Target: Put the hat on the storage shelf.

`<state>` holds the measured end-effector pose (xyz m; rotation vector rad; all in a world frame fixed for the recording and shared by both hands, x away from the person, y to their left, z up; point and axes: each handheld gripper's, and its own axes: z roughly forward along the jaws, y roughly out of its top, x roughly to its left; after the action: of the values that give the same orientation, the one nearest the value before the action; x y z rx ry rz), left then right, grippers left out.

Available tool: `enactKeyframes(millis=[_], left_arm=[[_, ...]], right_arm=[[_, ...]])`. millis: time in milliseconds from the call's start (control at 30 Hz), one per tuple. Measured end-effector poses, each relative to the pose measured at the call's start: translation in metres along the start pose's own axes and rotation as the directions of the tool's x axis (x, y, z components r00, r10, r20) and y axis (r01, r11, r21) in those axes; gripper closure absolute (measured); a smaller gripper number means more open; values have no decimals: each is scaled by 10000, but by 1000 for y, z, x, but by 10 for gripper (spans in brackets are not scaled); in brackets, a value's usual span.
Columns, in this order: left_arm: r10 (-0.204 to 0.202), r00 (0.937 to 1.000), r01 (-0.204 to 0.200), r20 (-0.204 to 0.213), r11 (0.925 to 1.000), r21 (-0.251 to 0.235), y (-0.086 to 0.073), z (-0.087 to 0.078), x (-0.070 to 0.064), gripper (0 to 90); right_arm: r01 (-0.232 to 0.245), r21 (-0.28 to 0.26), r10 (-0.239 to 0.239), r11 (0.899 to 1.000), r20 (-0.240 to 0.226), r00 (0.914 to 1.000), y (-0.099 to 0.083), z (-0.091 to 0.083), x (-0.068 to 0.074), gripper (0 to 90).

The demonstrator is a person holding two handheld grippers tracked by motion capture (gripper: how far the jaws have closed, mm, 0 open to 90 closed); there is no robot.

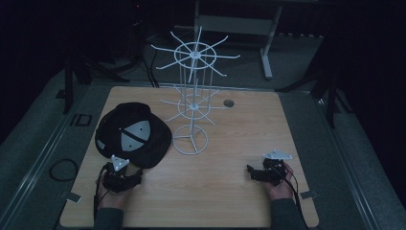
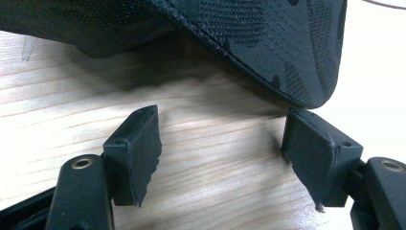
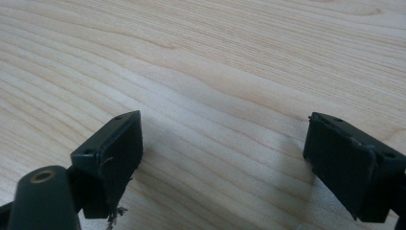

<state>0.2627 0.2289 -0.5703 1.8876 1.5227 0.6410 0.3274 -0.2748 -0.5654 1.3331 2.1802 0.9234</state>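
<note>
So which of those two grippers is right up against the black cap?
The left gripper. Its open jaws sit just under the cap brim, while the right gripper rests over bare table, well apart from it.

Cap (image 2: pixel 268 43): in the left gripper view, cut off by the top and left edges; only the brim edge and part of the crown show beyond the left tool (image 2: pixel 220 139).
Wire display rack (image 1: pixel 191 96): behind the cap, thin arm tips too fine to trace against the dark floor.
Person's sleeves: below the cap, cut off by the bottom edge.
Bench (image 3: pixel 215 57): edges out of frame in the right gripper view.
</note>
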Motion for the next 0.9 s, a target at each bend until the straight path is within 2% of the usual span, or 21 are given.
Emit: enactKeyframes(millis=[367, 667, 800, 900], left_arm=[[68, 9999, -69, 80, 10000, 39, 0, -1, -2, 305], [369, 9986, -368, 368, 9993, -31, 2, 2, -17, 321], [272, 9986, -266, 447, 9996, -131, 4, 4, -25, 339], [-69, 9973, 85, 730, 9997, -212, 6, 6, -30, 357]], right_arm=[[8, 0, -8, 10000, -3, 10000, 0, 0, 0, 131], [4, 2, -4, 10000, -5, 10000, 0, 0, 0, 131], [9, 0, -9, 10000, -4, 10000, 0, 0, 0, 131], [7, 1, -7, 10000, -5, 10000, 0, 0, 0, 131]])
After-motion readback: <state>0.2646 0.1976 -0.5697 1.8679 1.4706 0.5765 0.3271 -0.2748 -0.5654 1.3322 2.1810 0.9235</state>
